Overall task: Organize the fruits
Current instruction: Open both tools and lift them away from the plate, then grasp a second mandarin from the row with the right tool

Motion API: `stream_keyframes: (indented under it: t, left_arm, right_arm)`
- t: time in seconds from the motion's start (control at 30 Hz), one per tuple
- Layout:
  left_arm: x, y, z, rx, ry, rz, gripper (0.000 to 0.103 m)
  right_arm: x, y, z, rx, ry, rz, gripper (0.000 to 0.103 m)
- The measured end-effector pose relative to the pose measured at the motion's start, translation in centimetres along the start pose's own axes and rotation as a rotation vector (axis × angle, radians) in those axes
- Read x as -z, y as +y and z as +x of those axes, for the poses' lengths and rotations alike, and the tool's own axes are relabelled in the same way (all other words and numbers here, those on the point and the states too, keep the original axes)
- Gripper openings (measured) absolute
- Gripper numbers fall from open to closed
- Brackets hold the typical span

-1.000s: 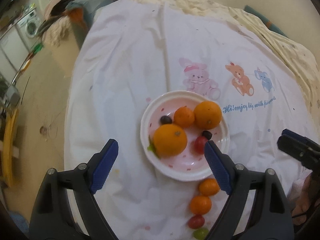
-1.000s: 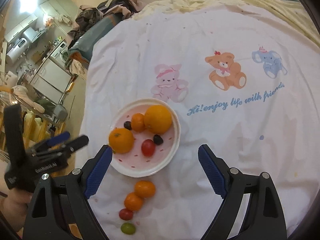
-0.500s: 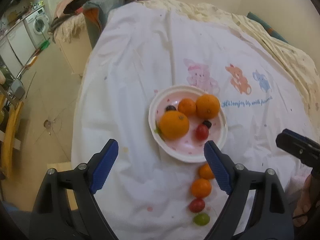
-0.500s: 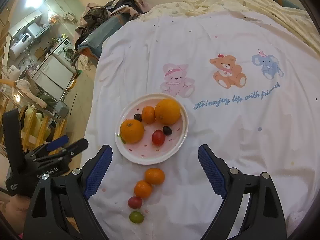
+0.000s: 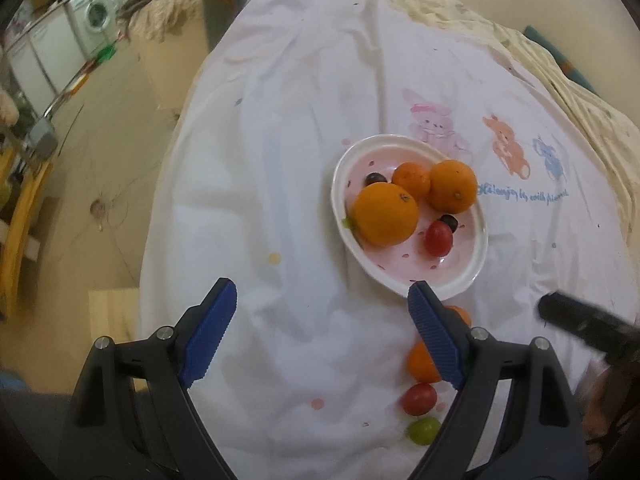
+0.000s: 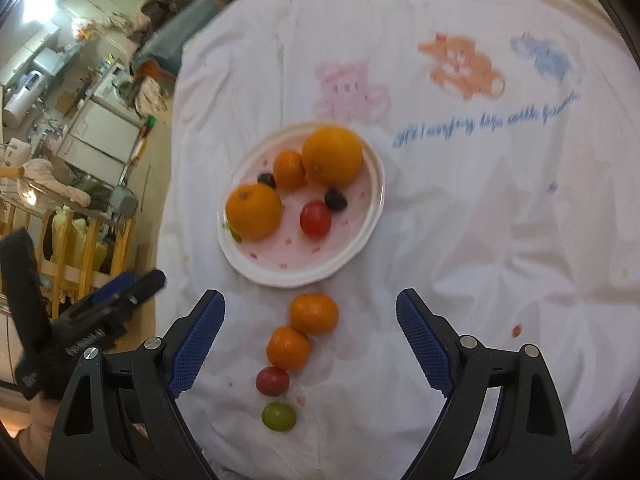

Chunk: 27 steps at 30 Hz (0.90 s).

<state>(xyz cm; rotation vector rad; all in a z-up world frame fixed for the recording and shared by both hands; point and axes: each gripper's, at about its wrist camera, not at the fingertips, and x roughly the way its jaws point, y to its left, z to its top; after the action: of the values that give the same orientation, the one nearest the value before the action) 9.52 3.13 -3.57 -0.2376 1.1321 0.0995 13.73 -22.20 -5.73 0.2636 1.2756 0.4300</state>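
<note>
Soft warm indoor light, barely any shadows, right view's pretty motion-blurred, especially the sheet (image 6: 480, 208) print, and both fisheyes bend hard into dark corners.

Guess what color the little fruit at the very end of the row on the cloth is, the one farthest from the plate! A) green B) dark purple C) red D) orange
A: the row below the plate ends with a small green fruit, just past the red one.
</note>
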Motion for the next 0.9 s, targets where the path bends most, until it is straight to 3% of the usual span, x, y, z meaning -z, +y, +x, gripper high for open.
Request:
stream_keyframes:
  t: [0.13,0.2,0.43,0.53,0.57,0.73,0.9]
  left_arm:
    - [0.0,0.2,0.0,0.003,0.016,-0.018,0.085]
    - [0.0,0.2,-0.1,0.009,0.023,-0.018,0.085]
    - [0.0,0.2,-0.1,0.016,0.04,-0.017,0.085]
    - [-0.1,0.4,-0.2,0.017,0.045,-0.03,0.085]
    - [-0.1,0.5,-0.1,0.02,0.048,-0.035,0.085]
    - [-0.2,1.0,0.1,0.025,0.055,-0.059,0.085]
    - [0.4,0.5,0.4,0.016,0.069,-0.029,0.085]
  right_arm:
    - [0.4,-0.1,3.1,-0.016,0.097,0.056,0.086]
    - [0.6,-0.4,4.9,-0.012,0.147,0.1,0.079]
    - [1.0,-0.2,9.1,0.01,0.226,0.153,0.062]
    - [0.9,-0.2,9.7,0.03,0.224,0.157,0.055]
    - [0.7,-0.3,9.9,0.036,0.224,0.157,0.047]
    - [0.7,-0.5,9.3,0.027,0.226,0.125,0.046]
    - [0.0,-0.7,6.1,-0.015,0.176,0.09,0.046]
